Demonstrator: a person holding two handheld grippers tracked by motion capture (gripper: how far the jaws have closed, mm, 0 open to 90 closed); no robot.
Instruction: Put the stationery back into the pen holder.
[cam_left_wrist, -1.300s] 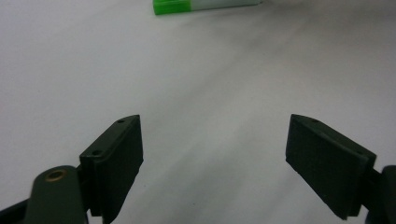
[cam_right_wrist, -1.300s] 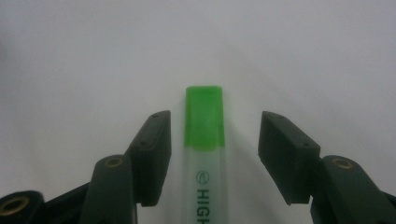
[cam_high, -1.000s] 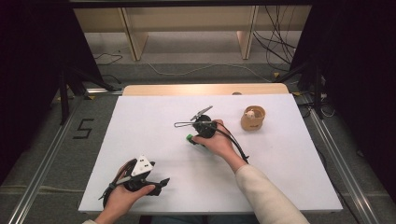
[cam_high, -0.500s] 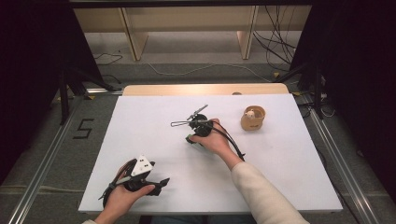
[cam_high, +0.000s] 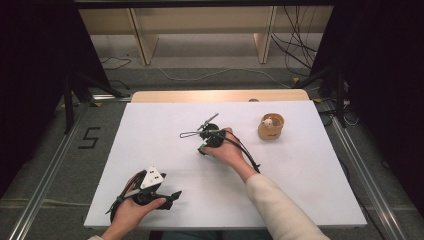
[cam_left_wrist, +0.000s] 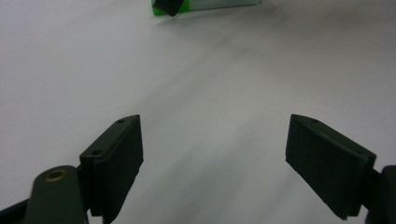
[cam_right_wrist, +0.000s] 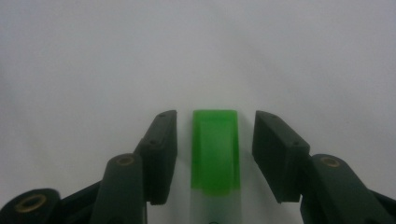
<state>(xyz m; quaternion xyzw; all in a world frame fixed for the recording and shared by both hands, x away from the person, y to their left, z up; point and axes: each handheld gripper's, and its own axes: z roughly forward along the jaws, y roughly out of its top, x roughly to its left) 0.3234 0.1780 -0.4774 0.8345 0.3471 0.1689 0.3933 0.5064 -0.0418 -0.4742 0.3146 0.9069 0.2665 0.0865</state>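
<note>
White board covers the counter (cam_high: 150, 125), with a strip of bare wood showing along its far edge and grey floor, cables and shelf legs beyond.

Near the middle of the counter a hand holds the right gripper (cam_high: 209, 141). In the right gripper view its jaws stand part open on either side of a green-capped object (cam_right_wrist: 215, 149), a bright green end on a whitish body that runs down between them toward the camera. A thin gap shows on each side, so the jaws flank the object without pressing it. In the high view a small green tip (cam_high: 200, 147) peeks out just on the near-left side of that gripper, and thin wire-like parts stick out from the gripper's far side; what they are cannot be told.

A round tan container (cam_high: 270, 126) with something pale inside stands on the counter to the right of the right gripper, apart from it.

Toward the near-left corner of the counter, well apart from the right gripper, the other hand holds the left gripper (cam_high: 167, 196), low over the white surface. Its jaws are spread wide with nothing between them, as the left gripper view shows (cam_left_wrist: 212, 154); the green-and-white object (cam_left_wrist: 205, 4) lies far ahead at the top of that view.
</note>
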